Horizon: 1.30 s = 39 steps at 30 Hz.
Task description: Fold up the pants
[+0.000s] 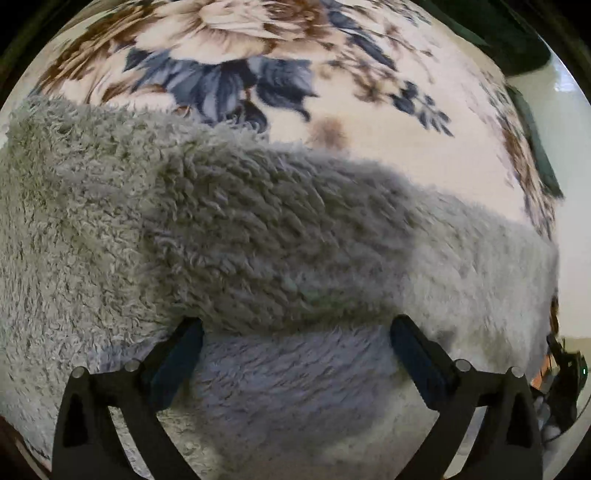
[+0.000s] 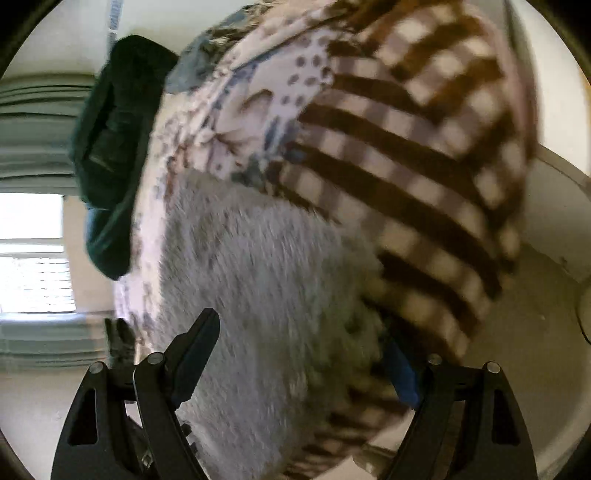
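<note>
Fluffy grey pants (image 1: pixel 258 240) on floral blanket (image 1: pixel 369 110), left gripper (image 1: pixel 295 332) jaws wide apart above them

Nothing readable in either view as far as I can tell, no labels, brands, numbers or signs. The right wrist view has a pale strip (image 2: pixel 115 14) at the top edge with bluish marks that might be print, but it's way too blurry to make out. Everything else is just fabric patterns, not lettering.

Floral blanket (image 1: pixel 369 122), bright window (image 2: pixel 33 254)
</note>
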### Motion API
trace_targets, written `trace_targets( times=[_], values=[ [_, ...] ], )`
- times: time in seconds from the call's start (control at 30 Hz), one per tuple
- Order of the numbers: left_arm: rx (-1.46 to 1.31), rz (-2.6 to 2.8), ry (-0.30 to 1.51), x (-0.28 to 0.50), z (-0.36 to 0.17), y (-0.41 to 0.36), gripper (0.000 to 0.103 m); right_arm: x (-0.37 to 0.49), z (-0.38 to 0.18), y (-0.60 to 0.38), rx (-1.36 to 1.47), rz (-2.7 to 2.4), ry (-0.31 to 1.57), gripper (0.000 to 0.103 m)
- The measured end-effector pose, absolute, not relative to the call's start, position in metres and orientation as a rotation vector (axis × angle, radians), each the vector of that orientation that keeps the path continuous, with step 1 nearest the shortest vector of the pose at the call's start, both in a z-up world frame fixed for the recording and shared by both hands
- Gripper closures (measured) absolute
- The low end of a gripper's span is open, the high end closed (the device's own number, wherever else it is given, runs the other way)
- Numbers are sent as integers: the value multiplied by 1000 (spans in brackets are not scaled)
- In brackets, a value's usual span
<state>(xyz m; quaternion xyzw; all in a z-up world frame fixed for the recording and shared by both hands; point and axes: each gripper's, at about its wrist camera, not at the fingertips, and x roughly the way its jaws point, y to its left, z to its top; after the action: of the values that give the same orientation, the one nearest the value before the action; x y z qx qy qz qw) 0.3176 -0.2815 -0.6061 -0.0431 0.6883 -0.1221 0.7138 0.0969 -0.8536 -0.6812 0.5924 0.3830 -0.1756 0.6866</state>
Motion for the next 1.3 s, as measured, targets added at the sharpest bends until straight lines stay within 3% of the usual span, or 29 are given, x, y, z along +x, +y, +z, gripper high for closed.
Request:
trace_targets(
  times=[0.3,0.6,0.93,1.0,1.07,1.1,1.3],
  values=[
    [-31,-107,1474,321,-614,-304,0,92,-724,-866,1578,-154,574,18],
    [-47,-94,1460,322,-617,-314,0,61,-756,-826,1594,-73,645,18],
    [-42,-92,1524,330,-617,-308,0,94,-756,-822,1572,-36,487,19],
    [-41,-93,1523,331,-617,-308,0,104,-762,-821,1568,-80,486,27],
    [-42,-100,1524,331,-615,-308,0,106,-761,-819,1546,-140,496,53],
    [-41,-105,1525,331,-611,-308,0,105,-757,-816,1516,-169,520,77],
    [-20,-145,1467,327,-578,-300,0,101,-691,-790,1345,-241,567,84]
  ],
)
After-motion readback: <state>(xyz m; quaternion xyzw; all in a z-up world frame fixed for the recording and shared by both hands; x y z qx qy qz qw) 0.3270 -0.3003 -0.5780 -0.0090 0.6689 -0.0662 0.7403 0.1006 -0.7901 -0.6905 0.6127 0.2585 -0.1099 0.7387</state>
